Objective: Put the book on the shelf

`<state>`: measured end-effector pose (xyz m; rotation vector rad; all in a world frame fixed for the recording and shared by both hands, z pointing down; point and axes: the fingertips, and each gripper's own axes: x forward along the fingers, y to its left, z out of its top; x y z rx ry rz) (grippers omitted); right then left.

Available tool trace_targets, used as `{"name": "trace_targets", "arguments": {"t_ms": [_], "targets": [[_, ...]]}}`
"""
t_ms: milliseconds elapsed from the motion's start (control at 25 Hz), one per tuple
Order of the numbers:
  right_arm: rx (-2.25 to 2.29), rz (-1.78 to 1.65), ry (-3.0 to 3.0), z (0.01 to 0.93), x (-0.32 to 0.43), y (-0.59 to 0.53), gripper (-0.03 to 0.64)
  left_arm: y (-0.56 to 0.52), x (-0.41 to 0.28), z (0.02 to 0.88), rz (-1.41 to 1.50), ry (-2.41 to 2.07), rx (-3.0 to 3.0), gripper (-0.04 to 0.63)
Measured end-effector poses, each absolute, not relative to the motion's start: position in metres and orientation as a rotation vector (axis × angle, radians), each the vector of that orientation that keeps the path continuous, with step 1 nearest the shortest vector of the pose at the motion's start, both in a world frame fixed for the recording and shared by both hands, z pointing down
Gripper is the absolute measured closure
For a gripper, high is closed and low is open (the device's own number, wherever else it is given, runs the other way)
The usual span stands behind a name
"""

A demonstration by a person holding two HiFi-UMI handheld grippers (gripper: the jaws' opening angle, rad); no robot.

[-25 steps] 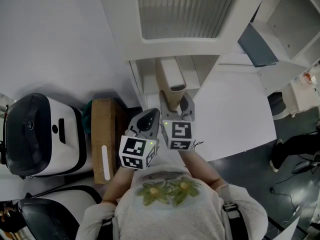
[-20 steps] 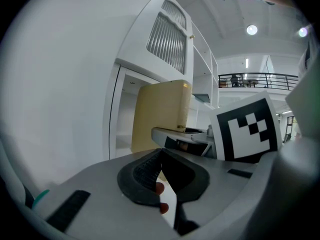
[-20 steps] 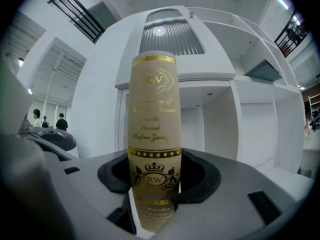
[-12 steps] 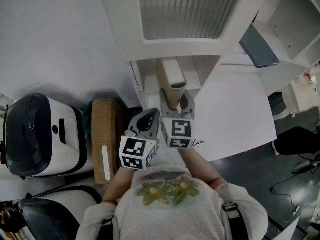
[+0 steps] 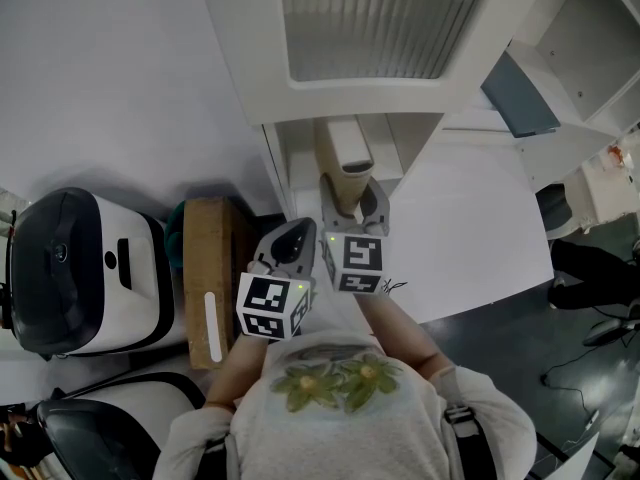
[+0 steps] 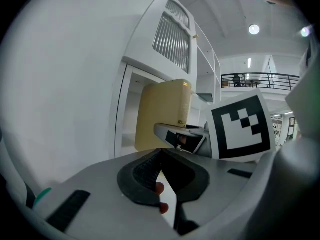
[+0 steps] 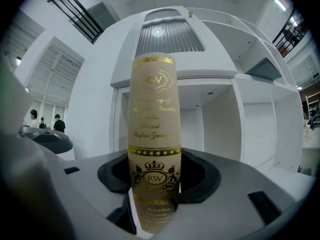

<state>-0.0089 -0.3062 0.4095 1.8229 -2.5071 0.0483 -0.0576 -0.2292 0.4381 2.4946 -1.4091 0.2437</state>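
Observation:
My right gripper (image 5: 345,193) is shut on a cream book (image 7: 152,134) with gold lettering on its spine, held upright in front of the open compartment of the white shelf unit (image 7: 200,91). From the head view the book (image 5: 343,160) reaches into the lower shelf opening (image 5: 300,158). The left gripper (image 5: 296,243) hangs just below and left of the right one, its jaws closed together with nothing between them. In the left gripper view the book (image 6: 162,115) and the right gripper's marker cube (image 6: 241,128) show ahead.
Left of me stand two white and black machines (image 5: 70,268) and a wooden box (image 5: 208,278). The shelf unit has a ribbed upper door (image 5: 380,18). More white shelving (image 5: 590,48) stands to the right, with dark floor (image 5: 500,318) below.
Almost nothing has moved; the right gripper with the book has edged slightly forward toward the shelf opening.

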Motion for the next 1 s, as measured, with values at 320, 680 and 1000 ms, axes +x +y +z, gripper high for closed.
{"name": "trace_targets", "arguments": {"t_ms": [320,680,1000], "targets": [[1.836,0.054,-2.500,0.409,-0.010,-0.313,0.388,-0.229,-0.059,0.439,0.242,-1.406,2.493,0.568],[1.860,0.040,-2.496,0.410,-0.011,-0.320,0.388,-0.230,-0.062,0.442,0.248,-1.410,2.486,0.568],[1.865,0.039,-2.494,0.409,-0.012,-0.327,0.388,-0.232,-0.061,0.442,0.246,-1.408,2.482,0.568]]}}
